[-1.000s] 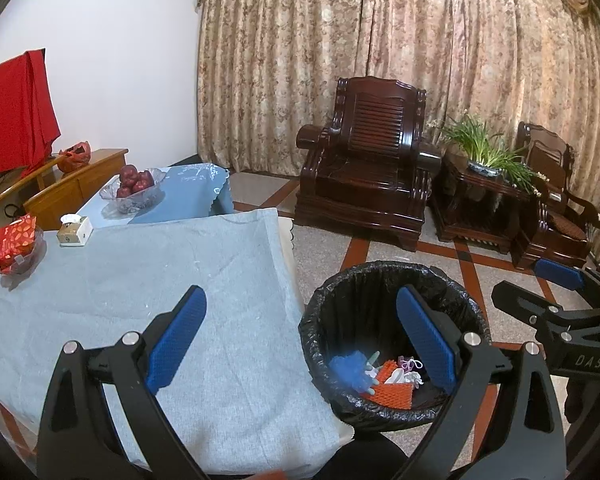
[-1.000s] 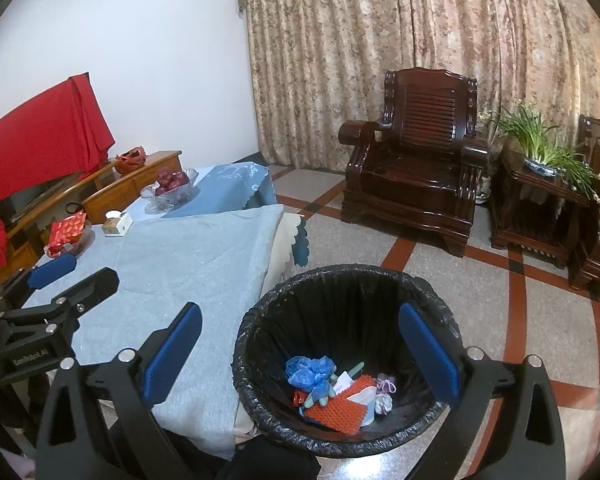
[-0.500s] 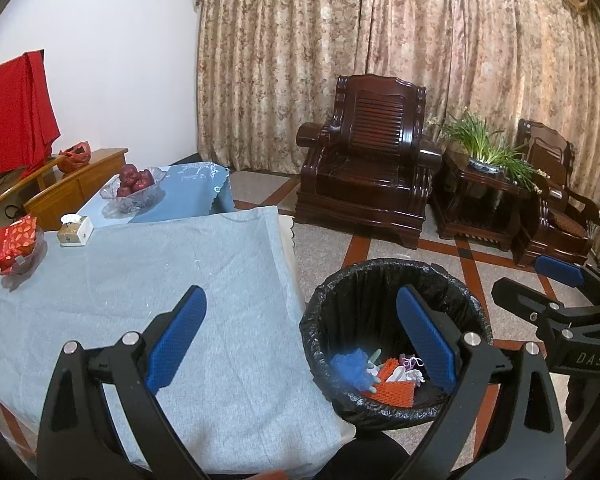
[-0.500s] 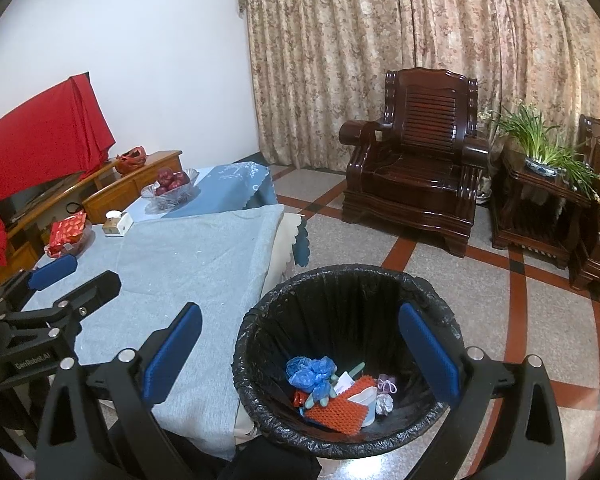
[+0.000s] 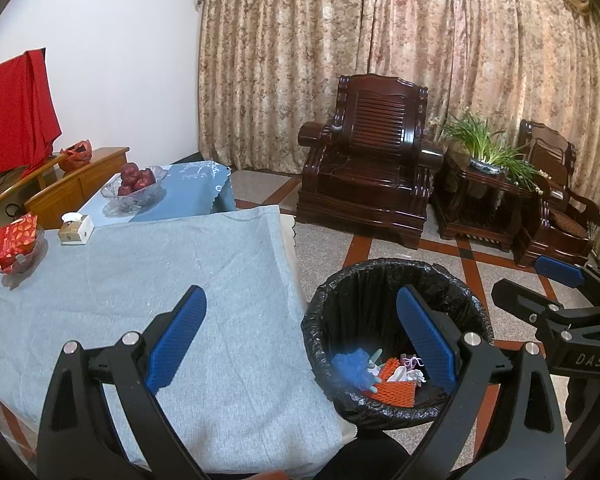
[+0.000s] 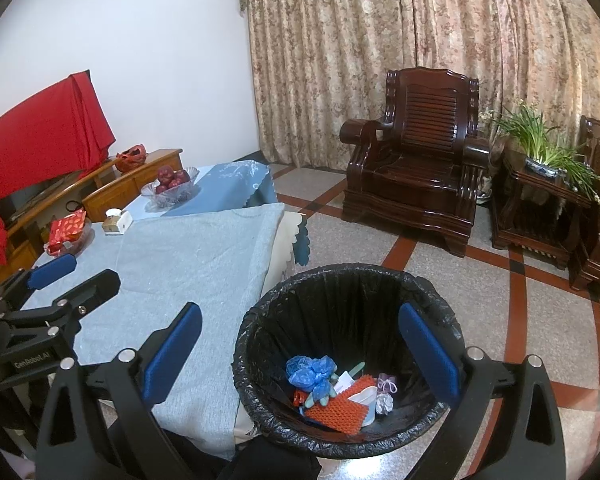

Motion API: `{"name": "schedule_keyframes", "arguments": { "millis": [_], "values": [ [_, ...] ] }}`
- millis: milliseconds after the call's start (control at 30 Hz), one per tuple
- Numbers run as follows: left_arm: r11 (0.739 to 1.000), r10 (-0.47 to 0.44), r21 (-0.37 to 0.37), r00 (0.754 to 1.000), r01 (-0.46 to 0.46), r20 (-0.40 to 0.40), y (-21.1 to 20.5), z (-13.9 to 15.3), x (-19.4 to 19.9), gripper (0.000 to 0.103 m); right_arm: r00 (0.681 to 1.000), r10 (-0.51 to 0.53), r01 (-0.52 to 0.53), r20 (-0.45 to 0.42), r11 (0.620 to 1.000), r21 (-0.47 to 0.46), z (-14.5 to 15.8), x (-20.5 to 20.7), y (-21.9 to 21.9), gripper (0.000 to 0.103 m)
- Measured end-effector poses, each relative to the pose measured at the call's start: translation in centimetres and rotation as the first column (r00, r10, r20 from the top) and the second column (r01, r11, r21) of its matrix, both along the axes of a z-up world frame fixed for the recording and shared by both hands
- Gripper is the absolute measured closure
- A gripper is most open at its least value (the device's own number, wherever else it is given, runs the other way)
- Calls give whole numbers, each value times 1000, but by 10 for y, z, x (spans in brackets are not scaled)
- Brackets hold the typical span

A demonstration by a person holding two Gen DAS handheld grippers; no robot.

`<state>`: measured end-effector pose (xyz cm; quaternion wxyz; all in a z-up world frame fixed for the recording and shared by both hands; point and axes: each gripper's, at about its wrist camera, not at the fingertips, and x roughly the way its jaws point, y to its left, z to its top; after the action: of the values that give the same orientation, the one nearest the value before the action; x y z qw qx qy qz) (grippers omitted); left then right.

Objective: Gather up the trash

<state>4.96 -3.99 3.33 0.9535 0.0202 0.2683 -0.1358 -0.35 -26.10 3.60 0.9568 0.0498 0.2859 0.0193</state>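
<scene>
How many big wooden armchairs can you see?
2. One armchair stands before the curtain; another armchair sits at the right edge, past the plant table. More may be out of view.

Table: grey cloth (image 5: 140,280), blue cloth (image 5: 188,196) at far end
Bowl (image 5: 134,190): red fruit, on blue cloth
Box (image 5: 75,229): small, beside red packet (image 5: 16,236)
Armchair (image 5: 370,160): dark wood, before curtain (image 5: 420,40)
Plant (image 5: 488,148): on side table

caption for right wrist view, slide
Open right gripper above black-lined trash bin holding collected trash, beside grey-clothed table.
</scene>
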Motion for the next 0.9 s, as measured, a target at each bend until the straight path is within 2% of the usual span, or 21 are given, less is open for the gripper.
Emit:
{"name": "schedule_keyframes", "arguments": {
  "millis": [900],
  "values": [
    [1000,-1,2,1000,1,-3,-1,3,1,10,1000,-1,1,-1,1000,0,-1,0,1,6]
  ]
}}
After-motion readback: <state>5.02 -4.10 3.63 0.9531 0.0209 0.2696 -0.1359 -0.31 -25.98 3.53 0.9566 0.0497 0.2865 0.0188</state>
